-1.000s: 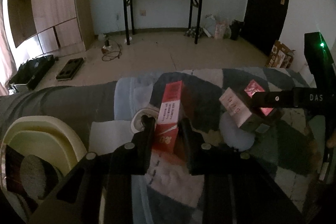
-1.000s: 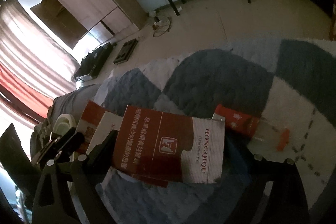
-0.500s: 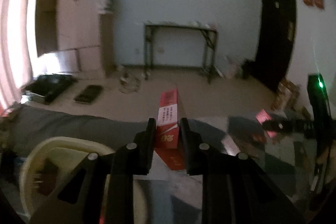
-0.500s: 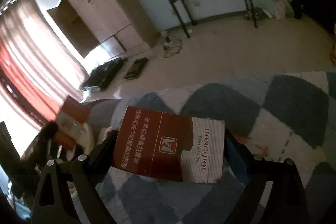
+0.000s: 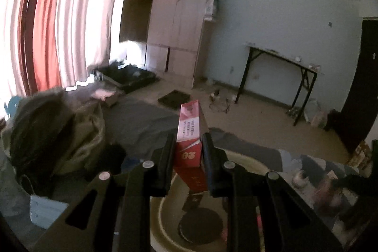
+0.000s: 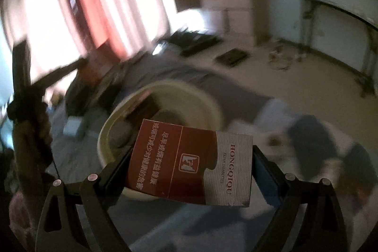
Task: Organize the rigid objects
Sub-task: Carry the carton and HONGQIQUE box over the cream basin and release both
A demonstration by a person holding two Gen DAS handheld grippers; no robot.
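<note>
A narrow red carton [image 5: 189,134] with a white label panel is clamped between the jaws of the left gripper [image 5: 187,152], held by its thin sides above the cream basin [image 5: 250,162]; its long axis runs straight ahead, away from the gripper. The right gripper [image 6: 191,171], jaws set wide, grips a flat red-and-white cigarette pack [image 6: 191,162] by its short ends, its length spanning crosswise between the jaws, printed face up, near the basin's rim [image 6: 163,89].
</note>
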